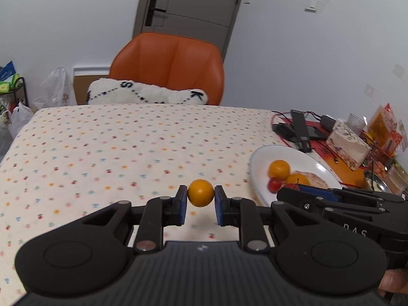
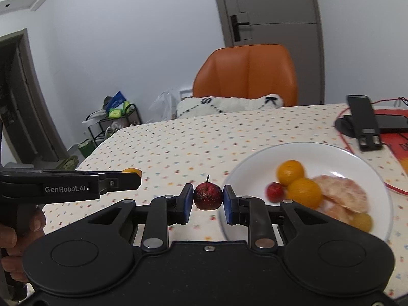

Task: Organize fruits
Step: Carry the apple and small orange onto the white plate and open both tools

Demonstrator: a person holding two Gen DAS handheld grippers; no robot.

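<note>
A: Where does the fruit sit?

B: Each pair of tongs carries one above the dotted table (image 1: 102, 140). The left tongs (image 1: 201, 201) pinch a smooth round orange fruit (image 1: 201, 193); the right tongs (image 2: 208, 201) clamp a dark red, speckled fruit (image 2: 208, 195), stem up.

A: And the white plate (image 2: 255, 163)?

B: Just right of both, nearer the right tongs, already holding oranges, a red fruit and peeled segments. The delivery, I'd judge, goes rightward.

1. The right tool (image 2: 208, 200) grips a small red stemmed fruit (image 2: 207, 195) above the worktop (image 2: 178, 148).
2. The white plate (image 2: 255, 163) holds oranges (image 2: 290, 172) and peeled segments (image 2: 341, 193).
3. The left tool (image 2: 131, 174) holds a small orange fruit (image 2: 131, 170).
</note>
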